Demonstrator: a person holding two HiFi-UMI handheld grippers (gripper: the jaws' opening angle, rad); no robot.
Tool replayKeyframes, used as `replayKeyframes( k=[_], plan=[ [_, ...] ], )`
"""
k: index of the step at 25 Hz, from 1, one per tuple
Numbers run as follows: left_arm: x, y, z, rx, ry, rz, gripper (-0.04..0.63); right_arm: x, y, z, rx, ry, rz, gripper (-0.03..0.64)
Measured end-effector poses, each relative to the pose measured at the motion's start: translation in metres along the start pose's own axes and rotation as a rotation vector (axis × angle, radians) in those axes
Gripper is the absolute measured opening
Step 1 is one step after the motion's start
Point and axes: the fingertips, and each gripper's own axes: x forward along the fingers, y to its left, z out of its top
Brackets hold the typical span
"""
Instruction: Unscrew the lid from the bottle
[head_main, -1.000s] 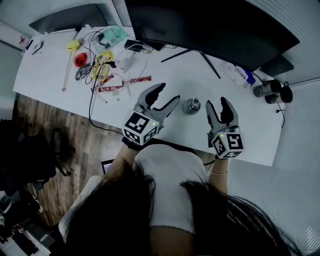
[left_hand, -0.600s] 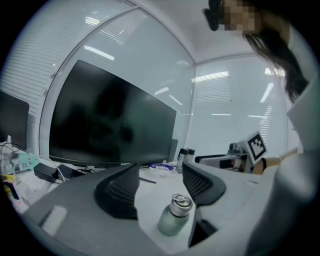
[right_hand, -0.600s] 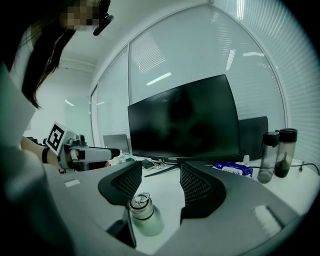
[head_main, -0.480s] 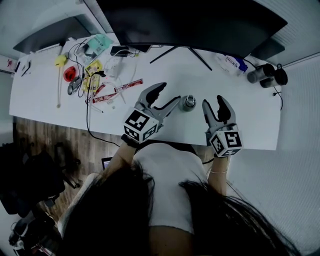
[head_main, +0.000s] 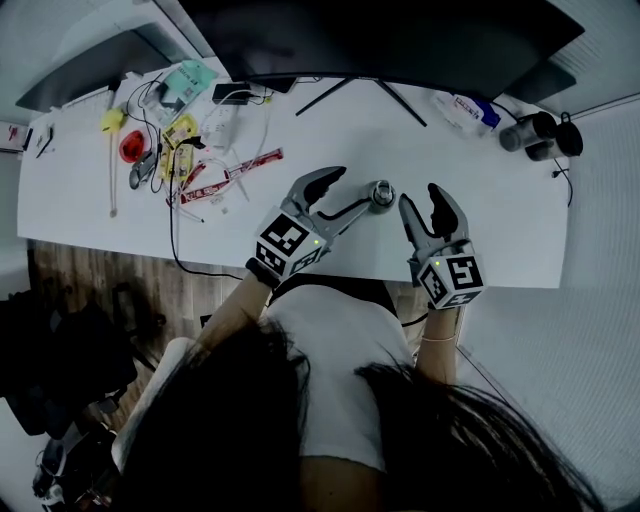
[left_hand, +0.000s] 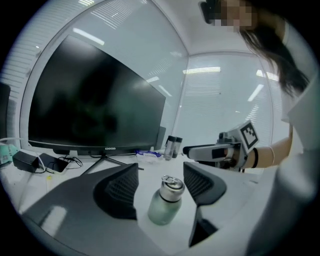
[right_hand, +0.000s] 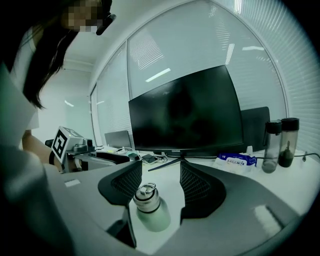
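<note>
A small pale-green bottle (head_main: 381, 192) with a steel lid (left_hand: 172, 187) and a ring on top stands upright on the white table (head_main: 500, 250). My left gripper (head_main: 352, 188) reaches at it from the left. Its jaws are opening, and the bottle (left_hand: 165, 205) stands between the pads untouched. In the head view its lower fingertip (head_main: 370, 201) lies close beside the bottle. My right gripper (head_main: 420, 200) is open just right of the bottle. In the right gripper view the bottle (right_hand: 150, 210) shows low between the right gripper (right_hand: 160, 187) jaws, without contact.
A large dark monitor (head_main: 380, 40) on a splayed stand runs along the back. Cables, packets and small tools (head_main: 190, 150) clutter the far left. Two dark cups (head_main: 540, 135) and a wipes pack (head_main: 465, 110) sit at the far right. The table's front edge (head_main: 330, 268) is close to the grippers.
My left gripper has moved forward and right until its jaws flank the bottle, and they stand a little wider. The right gripper has hardly moved.
</note>
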Motion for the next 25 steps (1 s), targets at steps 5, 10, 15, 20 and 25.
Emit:
replayKeyframes(
  k=[5, 10, 15, 20, 25],
  plan=[
    [0.007, -0.009, -0.024, 0.019, 0.044, -0.067, 0.305, 0.004, 0.007, -0.013, 0.012, 0.013, 0.029, 0.212],
    [0.015, -0.015, -0.047, 0.027, 0.077, -0.123, 0.310, 0.010, 0.017, -0.026, 0.012, 0.016, 0.073, 0.212],
    [0.025, -0.020, -0.067, 0.051, 0.119, -0.170, 0.322, 0.020, 0.028, -0.037, -0.008, 0.037, 0.118, 0.242],
    [0.036, -0.024, -0.080, 0.078, 0.133, -0.210, 0.353, 0.033, 0.033, -0.051, -0.040, 0.072, 0.133, 0.268],
    [0.044, -0.024, -0.093, 0.103, 0.159, -0.234, 0.362, 0.042, 0.035, -0.064, -0.057, 0.098, 0.119, 0.273]
  ],
)
